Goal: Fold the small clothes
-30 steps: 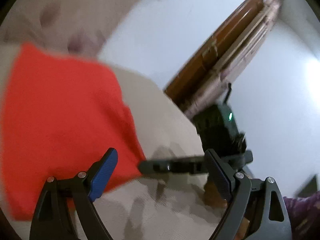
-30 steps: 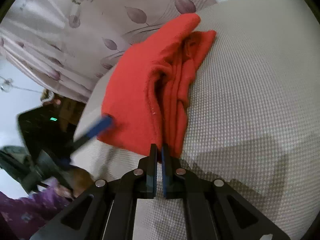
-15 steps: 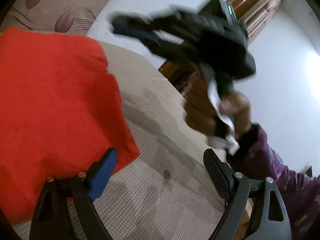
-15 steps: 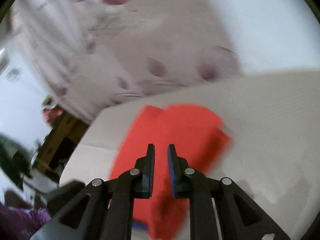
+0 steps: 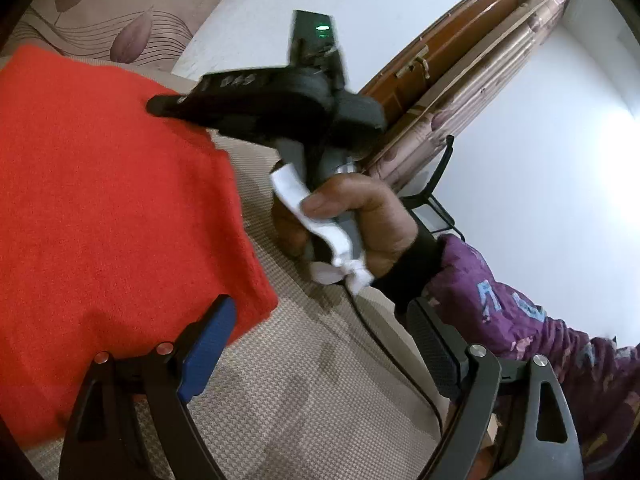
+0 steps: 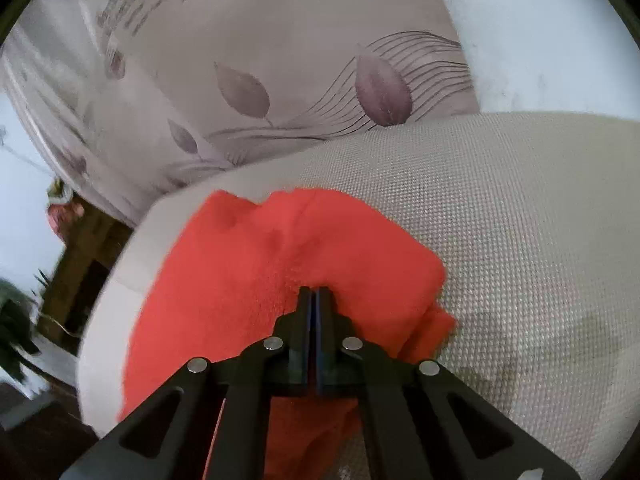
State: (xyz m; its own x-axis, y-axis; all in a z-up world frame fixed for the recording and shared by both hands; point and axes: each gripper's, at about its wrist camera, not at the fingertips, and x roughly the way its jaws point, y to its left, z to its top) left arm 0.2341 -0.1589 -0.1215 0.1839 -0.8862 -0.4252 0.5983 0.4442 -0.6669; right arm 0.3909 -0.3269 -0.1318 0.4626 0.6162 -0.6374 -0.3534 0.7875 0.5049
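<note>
Two grippers are mine. My left gripper (image 5: 316, 344) hangs with its jaws spread wide and nothing between them, above the beige woven cushion (image 5: 288, 408). My right gripper (image 6: 315, 296) has its jaws pressed together, its tips resting against the red cloth (image 6: 248, 280), which lies folded on the cushion near a leaf-patterned curtain (image 6: 240, 80). A hand (image 5: 352, 216) in a purple sleeve (image 5: 520, 312) grips the right gripper's handle.

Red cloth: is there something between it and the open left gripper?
Nothing visible. The left gripper hangs open at the corner of the red cloth; the shut right gripper is farther away over the cloth.
</note>
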